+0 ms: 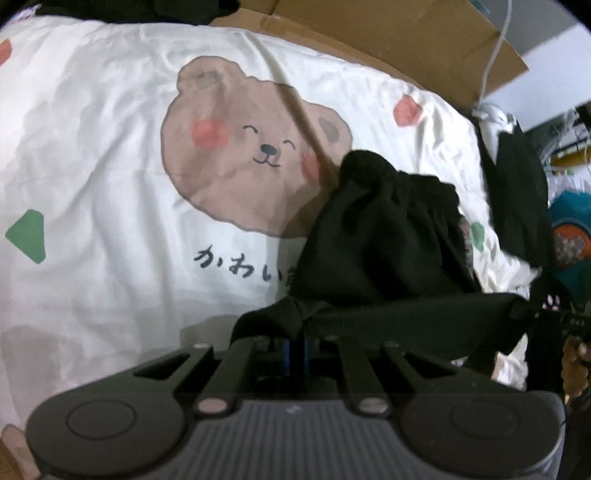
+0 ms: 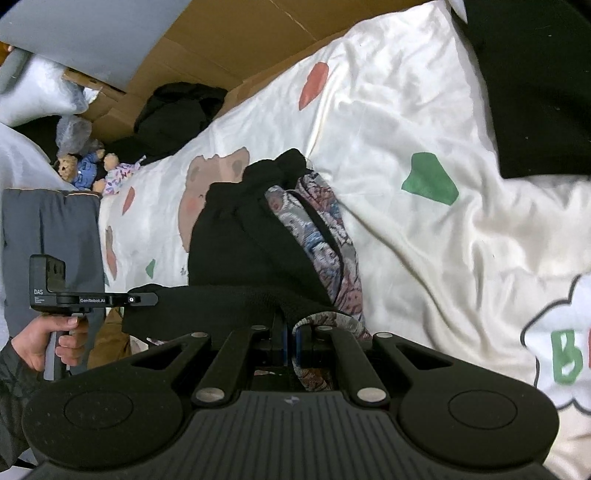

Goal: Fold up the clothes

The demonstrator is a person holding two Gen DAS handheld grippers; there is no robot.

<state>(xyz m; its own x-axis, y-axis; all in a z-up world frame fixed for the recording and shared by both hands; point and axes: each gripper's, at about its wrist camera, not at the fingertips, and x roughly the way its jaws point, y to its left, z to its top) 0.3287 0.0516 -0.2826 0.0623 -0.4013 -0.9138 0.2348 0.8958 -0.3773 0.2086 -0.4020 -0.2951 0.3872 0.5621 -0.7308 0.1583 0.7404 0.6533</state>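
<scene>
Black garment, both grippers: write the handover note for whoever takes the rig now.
Left gripper: shut on the black garment's edge.
Right gripper: shut on the same edge, further along, by its patterned lining.
Garment: edge stretched between the grippers, the rest bunched on the bear-print bedding.
Done: picked up by one edge.
Left: lay it flat, fold it. More dark clothes wait at the bed's far side.

Garment (image 2: 236, 240): matt black knit cloth with a patterned woven lining (image 2: 325, 236). Quilt (image 1: 92, 147): smooth, faintly glossy printed fabric. Box (image 1: 388, 33): matt brown cardboard.

garment (image 1: 376, 236) on bedsheet (image 1: 110, 147)
</scene>
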